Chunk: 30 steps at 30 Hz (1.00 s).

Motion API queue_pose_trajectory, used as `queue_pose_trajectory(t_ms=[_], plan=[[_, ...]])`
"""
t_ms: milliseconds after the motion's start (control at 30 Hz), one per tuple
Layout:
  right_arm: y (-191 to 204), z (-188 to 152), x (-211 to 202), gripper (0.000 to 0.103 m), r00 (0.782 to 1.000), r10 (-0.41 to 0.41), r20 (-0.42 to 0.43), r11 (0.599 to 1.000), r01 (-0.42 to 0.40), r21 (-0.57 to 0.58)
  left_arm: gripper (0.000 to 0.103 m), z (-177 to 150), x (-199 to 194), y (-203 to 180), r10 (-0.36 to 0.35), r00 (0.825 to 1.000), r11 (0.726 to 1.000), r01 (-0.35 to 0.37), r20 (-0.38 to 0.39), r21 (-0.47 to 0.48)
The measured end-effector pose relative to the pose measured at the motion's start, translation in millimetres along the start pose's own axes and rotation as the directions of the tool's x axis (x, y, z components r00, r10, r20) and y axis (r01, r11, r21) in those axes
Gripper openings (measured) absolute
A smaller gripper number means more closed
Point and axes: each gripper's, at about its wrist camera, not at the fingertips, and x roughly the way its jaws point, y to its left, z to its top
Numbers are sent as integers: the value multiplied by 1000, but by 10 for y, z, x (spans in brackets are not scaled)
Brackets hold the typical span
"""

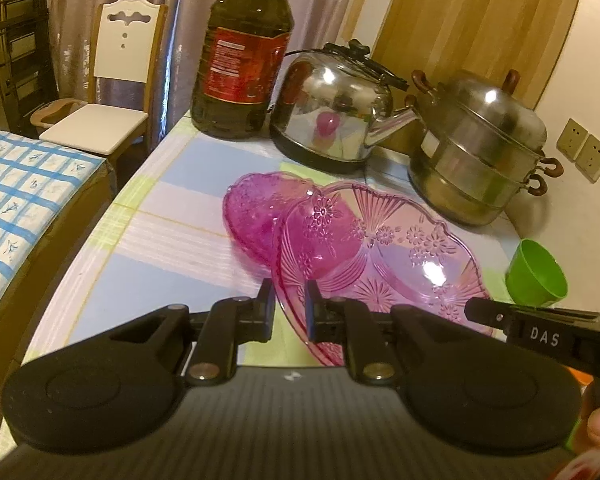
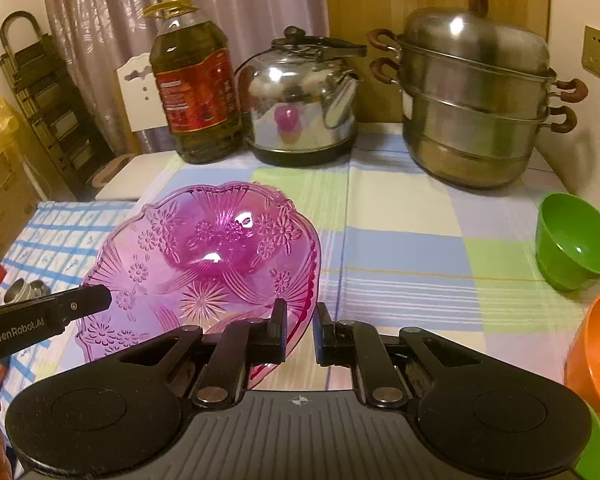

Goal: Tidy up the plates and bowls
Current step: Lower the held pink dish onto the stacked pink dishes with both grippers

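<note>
A clear pink plate with a flower pattern [image 1: 400, 248] [image 2: 140, 272] hangs tilted over the checked tablecloth, held at two sides of its rim. My left gripper [image 1: 289, 300] is shut on the near-left rim, and its tip also shows in the right wrist view [image 2: 102, 299]. On the plate's other edge my right gripper [image 2: 300, 316] is shut, its finger reaching in at the right of the left wrist view [image 1: 474, 307]. A darker pink bowl [image 1: 252, 212] lies on the table partly under the plate. A green bowl [image 1: 536, 276] [image 2: 576, 240] and an orange bowl [image 2: 596, 352] stand at the right.
Along the back of the table stand an oil bottle [image 1: 242, 52] [image 2: 192, 80], a steel kettle [image 1: 332, 108] [image 2: 300, 108] and a stacked steel steamer pot [image 1: 484, 148] [image 2: 476, 104]. A white chair [image 1: 116, 80] and a second table with a blue checked cloth [image 1: 24, 188] are on the left.
</note>
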Motion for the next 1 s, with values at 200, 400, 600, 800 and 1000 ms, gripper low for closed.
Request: queue_pose_trajectory(t_ms=[200, 400, 600, 800, 1000], plan=[[64, 3, 57, 12, 1000, 5, -4, 1000, -5, -12, 13, 0, 18, 79, 6, 1000, 1000, -6, -2, -10], [76, 62, 208, 13, 1000, 3, -8, 1000, -3, -21, 13, 55, 181, 129, 10, 1000, 1000, -10, -5, -18], [68, 189, 444, 13, 1000, 6, -9, 1000, -6, -27, 13, 191, 437, 177, 16, 1000, 1000, -17, -7, -20], [53, 345, 689, 13, 1000, 14, -7, 999, -14, -31, 13, 348, 672, 222, 29, 1000, 1000, -29, -1, -9], [56, 521, 920, 13, 1000, 16, 3, 999, -16, -38, 13, 499, 902, 265, 42, 999, 999, -42, 6, 4]])
